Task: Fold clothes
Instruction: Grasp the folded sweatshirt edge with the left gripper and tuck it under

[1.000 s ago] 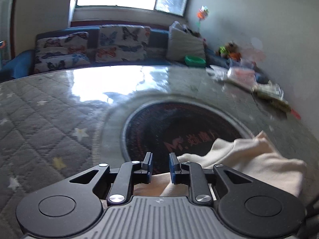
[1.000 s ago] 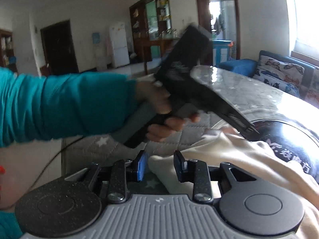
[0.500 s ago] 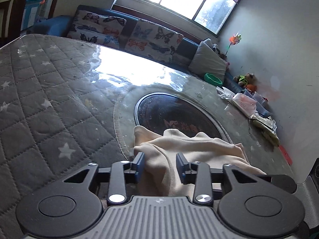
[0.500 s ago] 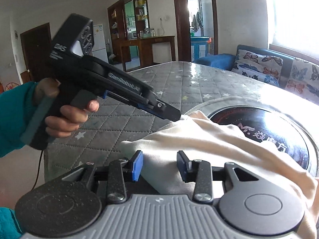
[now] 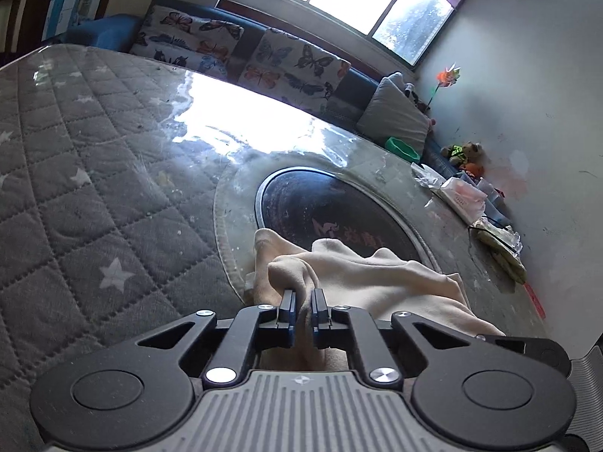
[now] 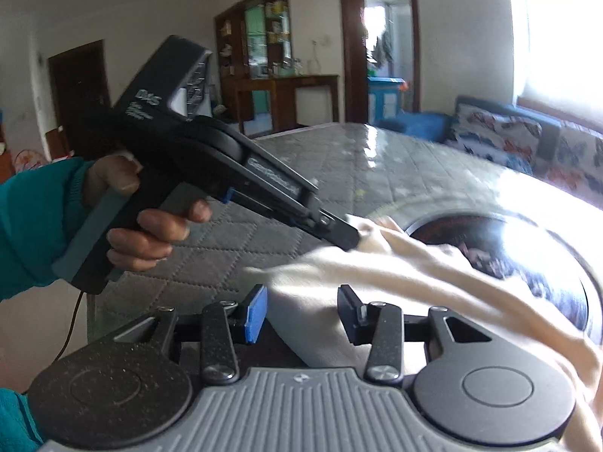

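A cream garment (image 5: 377, 275) lies crumpled on the glass-topped table (image 5: 94, 196), partly over a dark round disc (image 5: 331, 203). My left gripper (image 5: 303, 301) is shut on a raised fold at the garment's left edge. The right wrist view shows the same left gripper (image 6: 348, 237), held by a hand (image 6: 143, 233) in a teal sleeve, pinching the cloth's corner. My right gripper (image 6: 301, 312) is open and low over the garment (image 6: 414, 275). Cloth shows between and under its blue-padded fingers (image 6: 256, 312). Whether they touch it is unclear.
Grey quilted star fabric lies under the glass. Bags and packets (image 5: 463, 196) and a green bowl (image 5: 403, 148) crowd the table's far right edge by the wall. A sofa with butterfly cushions (image 5: 233, 49) runs behind the table. A cable hangs from the left gripper's handle.
My left gripper went from open around the cloth to shut on its fold. The right gripper stayed open and its view shifted slightly.
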Demonstrator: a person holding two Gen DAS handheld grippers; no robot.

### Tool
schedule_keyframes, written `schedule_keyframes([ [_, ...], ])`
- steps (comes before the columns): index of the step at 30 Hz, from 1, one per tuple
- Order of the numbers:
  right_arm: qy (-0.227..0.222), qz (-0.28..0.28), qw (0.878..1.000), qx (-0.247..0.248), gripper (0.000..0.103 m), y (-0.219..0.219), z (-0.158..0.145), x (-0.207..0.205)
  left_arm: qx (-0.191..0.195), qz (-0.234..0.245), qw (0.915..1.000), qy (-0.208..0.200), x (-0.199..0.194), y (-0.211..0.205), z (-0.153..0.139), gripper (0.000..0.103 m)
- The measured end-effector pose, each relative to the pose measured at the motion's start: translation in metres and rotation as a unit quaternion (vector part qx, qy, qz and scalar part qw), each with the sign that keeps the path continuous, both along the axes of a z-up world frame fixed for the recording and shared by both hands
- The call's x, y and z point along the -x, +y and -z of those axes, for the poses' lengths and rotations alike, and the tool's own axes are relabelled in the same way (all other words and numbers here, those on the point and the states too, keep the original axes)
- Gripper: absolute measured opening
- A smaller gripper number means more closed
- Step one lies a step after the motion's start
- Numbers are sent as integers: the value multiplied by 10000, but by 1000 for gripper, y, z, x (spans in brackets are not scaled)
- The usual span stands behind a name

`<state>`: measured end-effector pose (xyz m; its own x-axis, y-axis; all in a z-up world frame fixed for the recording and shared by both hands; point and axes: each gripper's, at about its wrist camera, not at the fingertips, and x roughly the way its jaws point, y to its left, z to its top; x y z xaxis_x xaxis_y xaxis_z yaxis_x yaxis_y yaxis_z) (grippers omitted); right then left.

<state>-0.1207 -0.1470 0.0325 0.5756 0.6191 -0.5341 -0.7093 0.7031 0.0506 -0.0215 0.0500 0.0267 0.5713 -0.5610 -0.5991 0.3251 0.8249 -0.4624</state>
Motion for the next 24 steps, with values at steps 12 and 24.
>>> schedule_keyframes([
  [12,141,-609,9977,272,43,30,11,4,238,-84,9997,46,-7,13,19,9],
  [24,107,69,9999,-98,43,-19,-13,24,51,-119,9996,-241,2,13,6,14],
])
